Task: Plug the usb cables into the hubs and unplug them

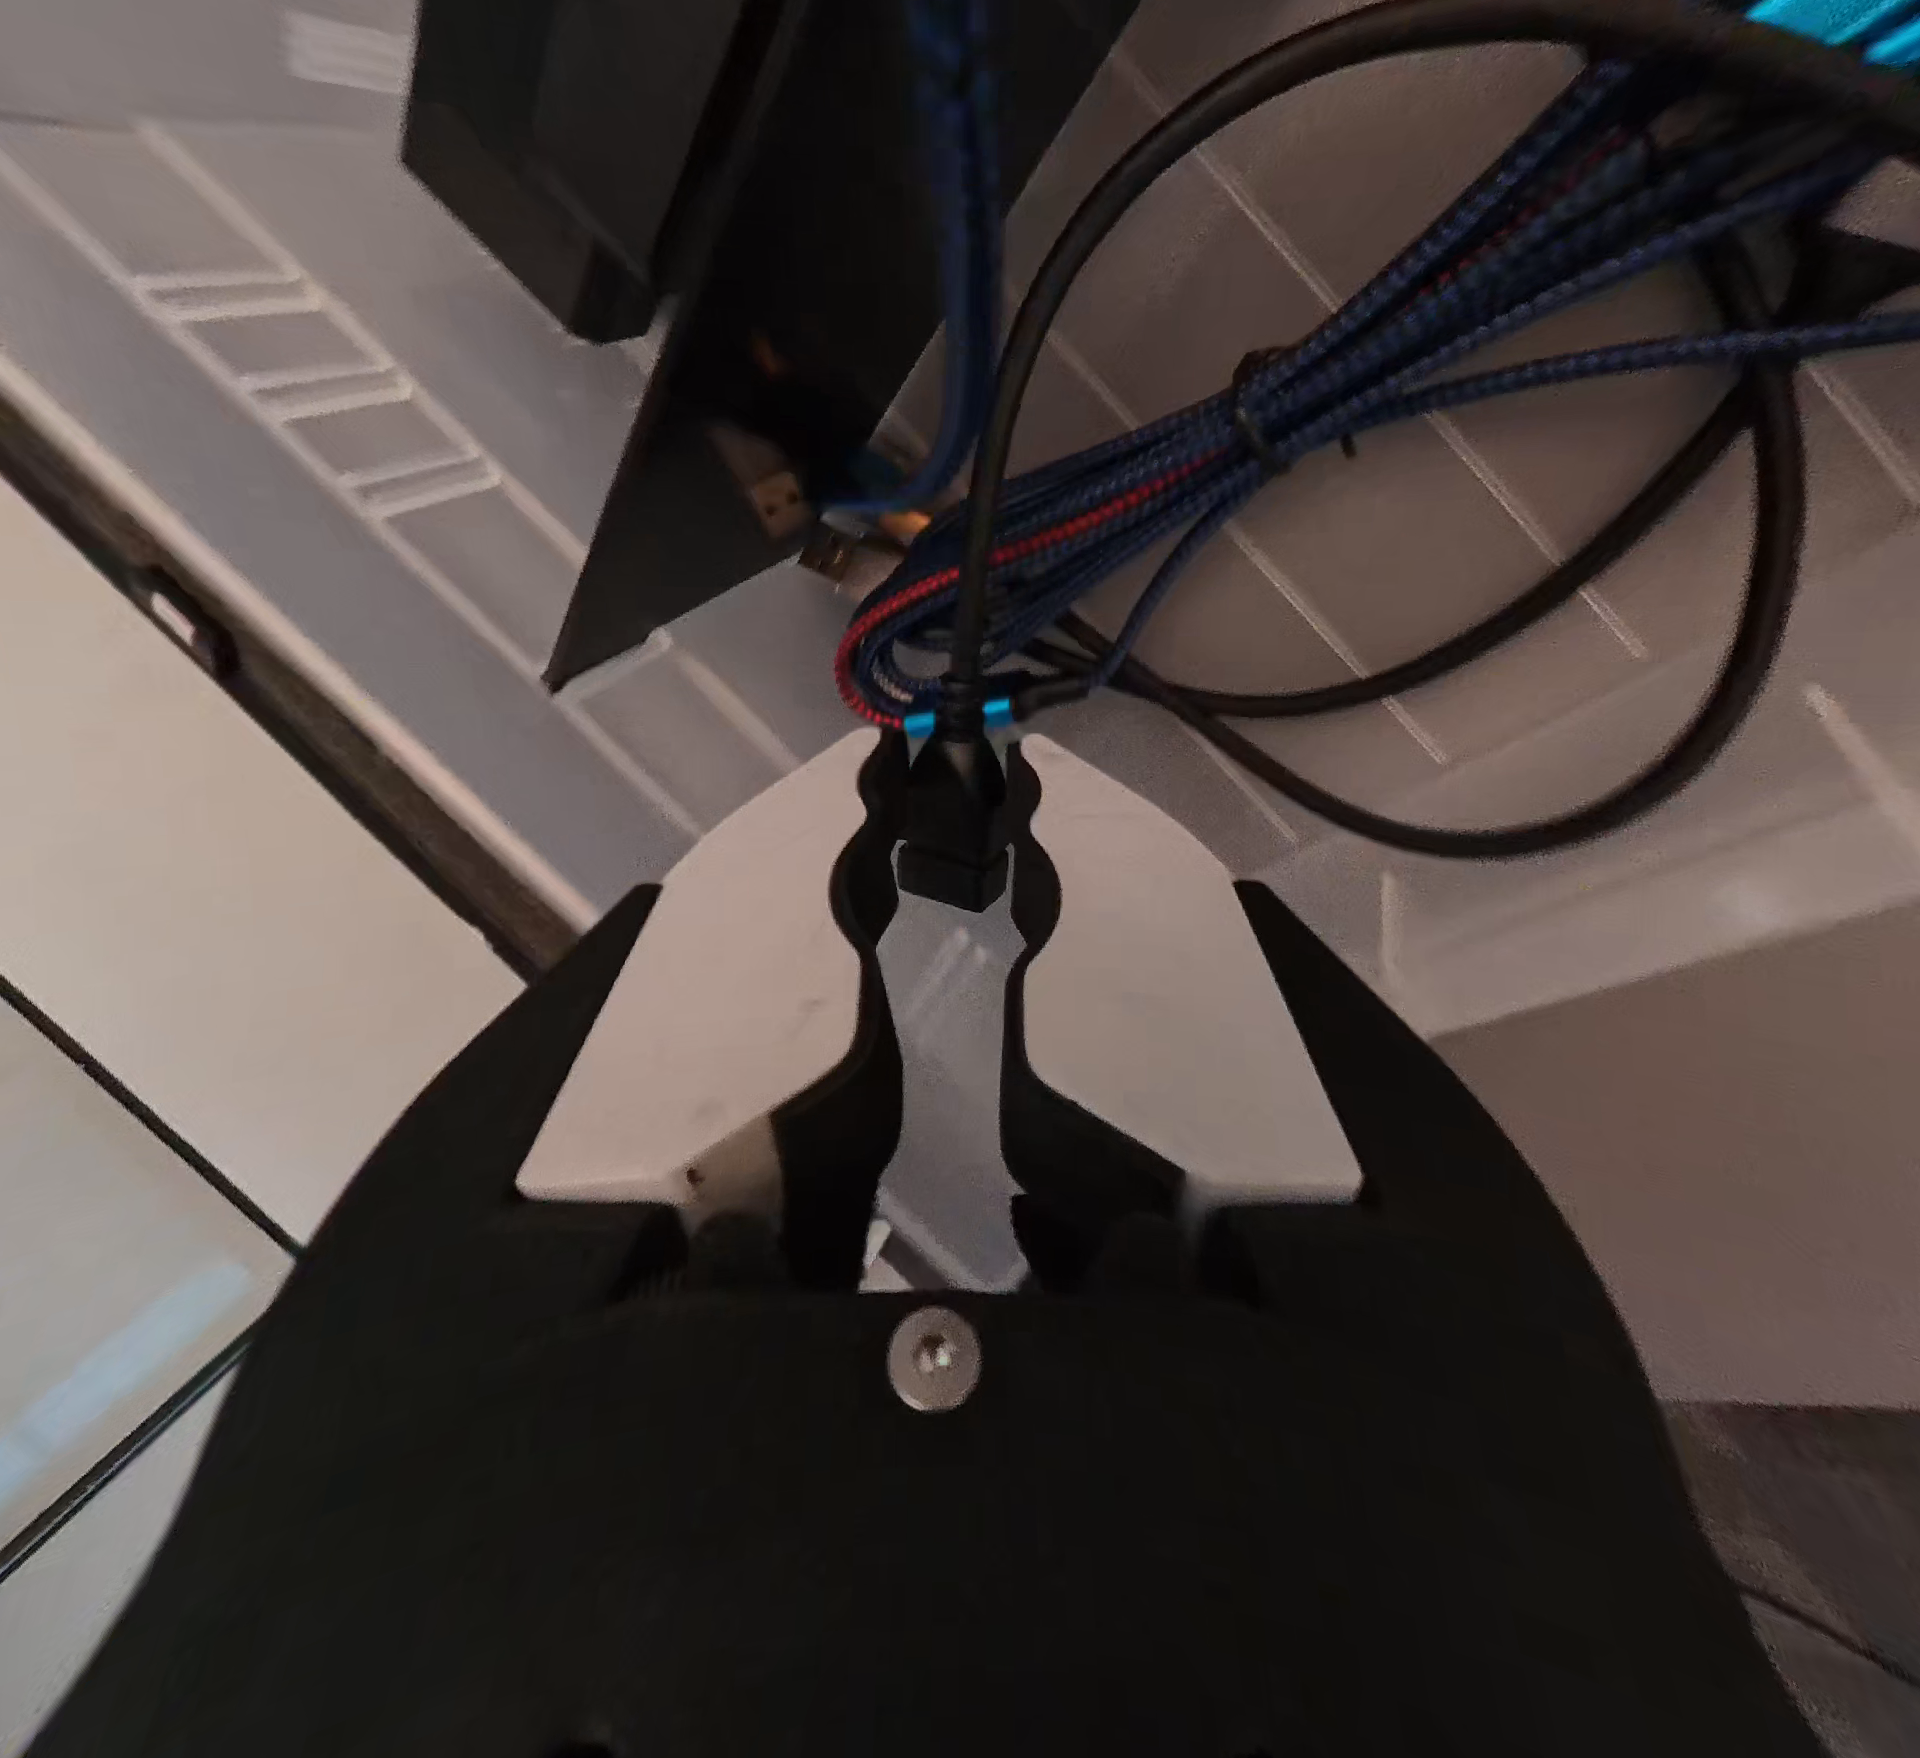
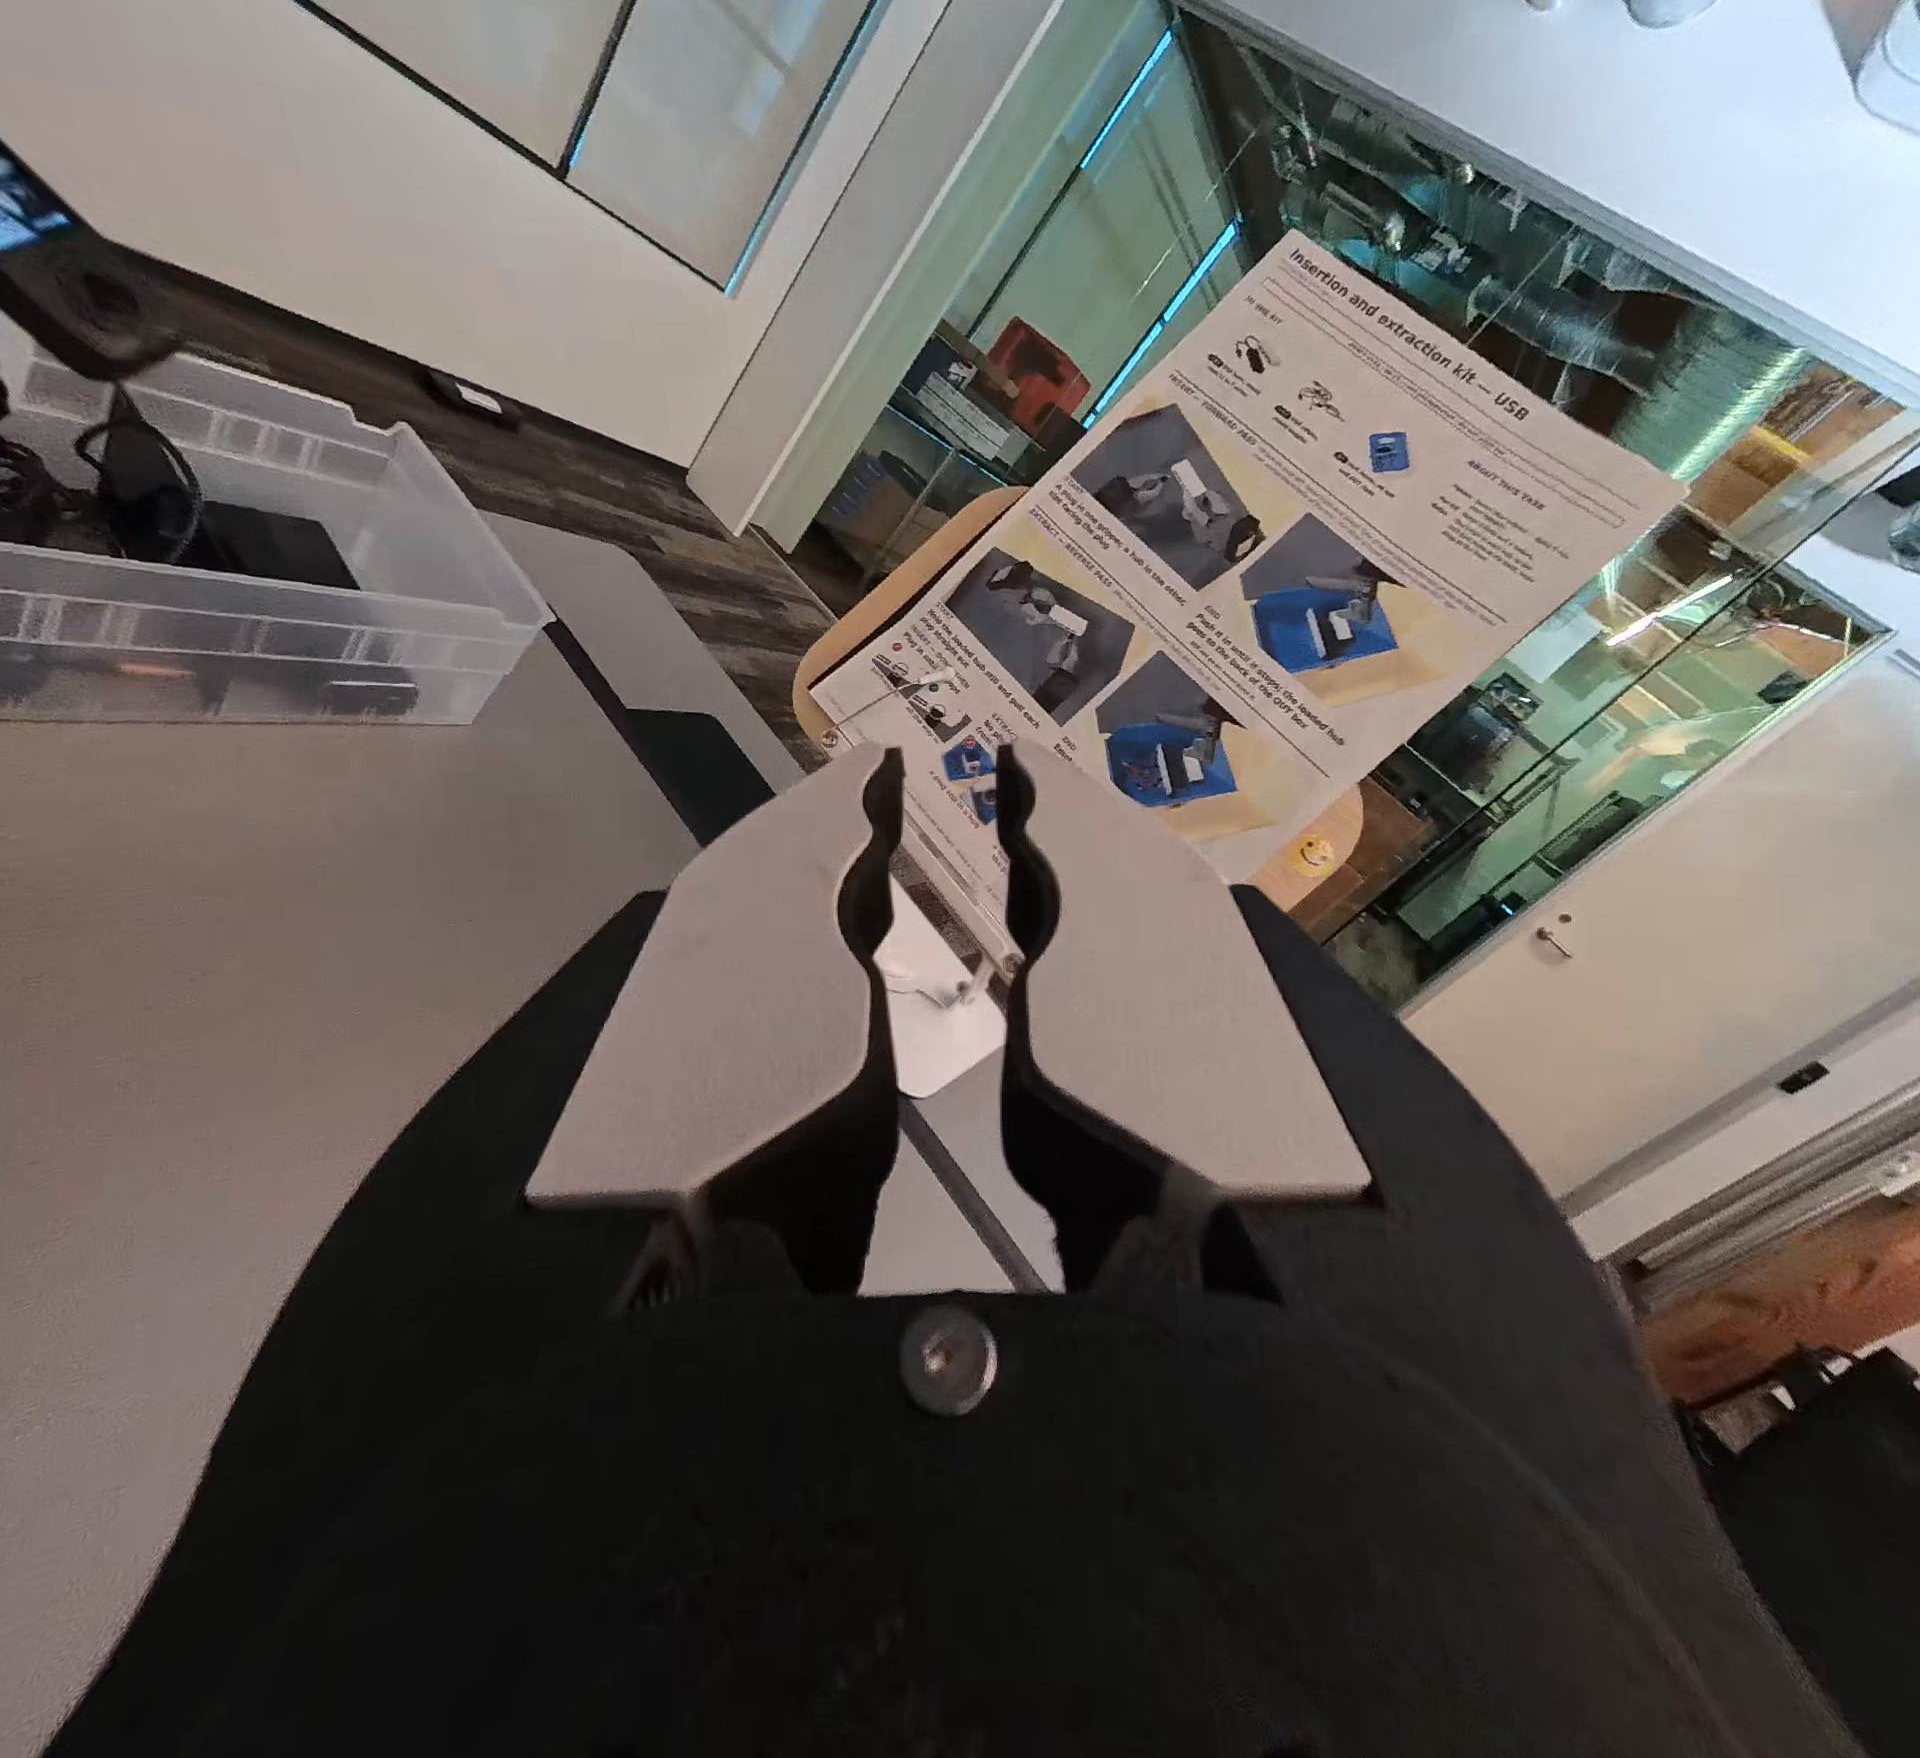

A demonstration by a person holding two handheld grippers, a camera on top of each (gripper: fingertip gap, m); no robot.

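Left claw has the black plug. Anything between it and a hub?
No hub is identifiable in either view, so the path can't be judged. The left claw is shut on the black USB plug; directly ahead lies the tied bundle of blue braided cables in the clear bin.

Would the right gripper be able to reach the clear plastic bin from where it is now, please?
Probably yes. The right gripper is open and holds nothing, and the bin sits off to its left across bare table, with nothing between; it would have to turn that way.
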